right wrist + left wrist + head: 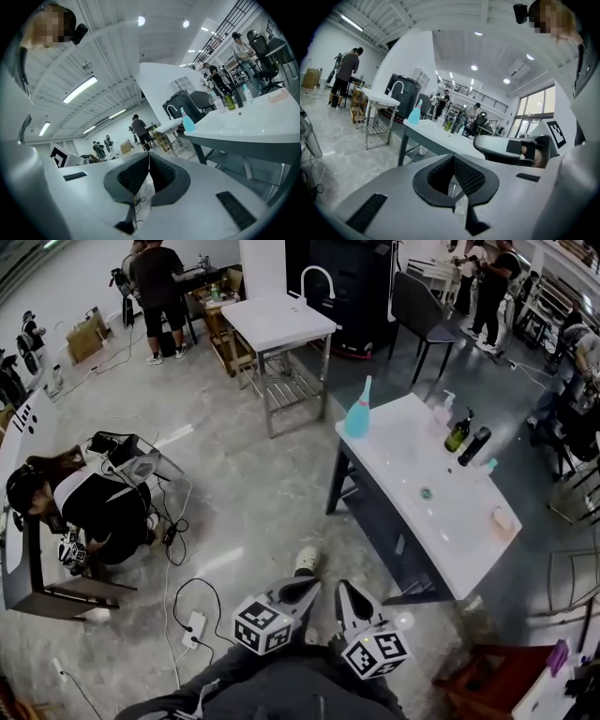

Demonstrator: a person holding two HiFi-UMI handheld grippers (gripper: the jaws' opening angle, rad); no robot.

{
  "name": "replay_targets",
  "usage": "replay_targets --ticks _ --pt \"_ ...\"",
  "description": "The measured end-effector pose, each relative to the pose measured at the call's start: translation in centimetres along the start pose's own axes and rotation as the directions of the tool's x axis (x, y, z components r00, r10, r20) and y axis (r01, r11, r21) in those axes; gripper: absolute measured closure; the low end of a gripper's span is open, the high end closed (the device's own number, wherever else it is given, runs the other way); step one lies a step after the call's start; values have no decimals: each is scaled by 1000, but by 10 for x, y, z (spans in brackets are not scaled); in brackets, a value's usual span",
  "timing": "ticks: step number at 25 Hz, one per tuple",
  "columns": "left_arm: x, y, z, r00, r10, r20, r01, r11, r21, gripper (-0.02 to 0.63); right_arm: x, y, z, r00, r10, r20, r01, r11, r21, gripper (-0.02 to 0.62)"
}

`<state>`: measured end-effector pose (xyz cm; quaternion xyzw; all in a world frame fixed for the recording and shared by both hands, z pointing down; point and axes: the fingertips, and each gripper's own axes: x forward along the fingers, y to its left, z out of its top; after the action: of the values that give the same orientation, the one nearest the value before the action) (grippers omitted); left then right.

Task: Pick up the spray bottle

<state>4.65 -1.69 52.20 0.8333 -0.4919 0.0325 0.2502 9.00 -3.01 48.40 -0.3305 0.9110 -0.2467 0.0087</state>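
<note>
**Standing back from the table with both grippers closed**

In the head view, the left gripper and the right gripper are low in the picture, close beside each other over the grey floor. Both point toward the long white-topped table with a dark frame, but are well apart from it. The turquoise plastic spray bottle stands upright at the far corner of this table. Farther along the same top stand a dark green glass bottle and a black bottle, touching or nearly touching; I cannot tell which.

In the left gripper view, the left gripper has its two black ribbed pads pressed together at the tips, and nothing is between them. The spray bottle shows far ahead on the table's near corner, left of the jaws.

In the right gripper view, the right gripper is also fully closed, pad against pad, and it holds nothing. The spray bottle stands at the table's edge, up and to the right of the jaws, well apart from them.
</note>
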Motion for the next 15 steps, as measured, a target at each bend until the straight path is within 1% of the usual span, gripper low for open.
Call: replay_targets --ticks 7,10,15 --pt "39 37 36 1000 -12 21 12 1000 8 600 46 -26 18 1000 -14 -4 14 1000 -3 586" --pt "55 56 52 1000 -11 21 11 1000 -1 600 72 -33 31 1000 -7 -7 6 1000 -28 586" --pt "84 91 85 999 -19 26 19 1000 -1 600 118 -55 56 1000 -27 -4 27 999 -22 586"
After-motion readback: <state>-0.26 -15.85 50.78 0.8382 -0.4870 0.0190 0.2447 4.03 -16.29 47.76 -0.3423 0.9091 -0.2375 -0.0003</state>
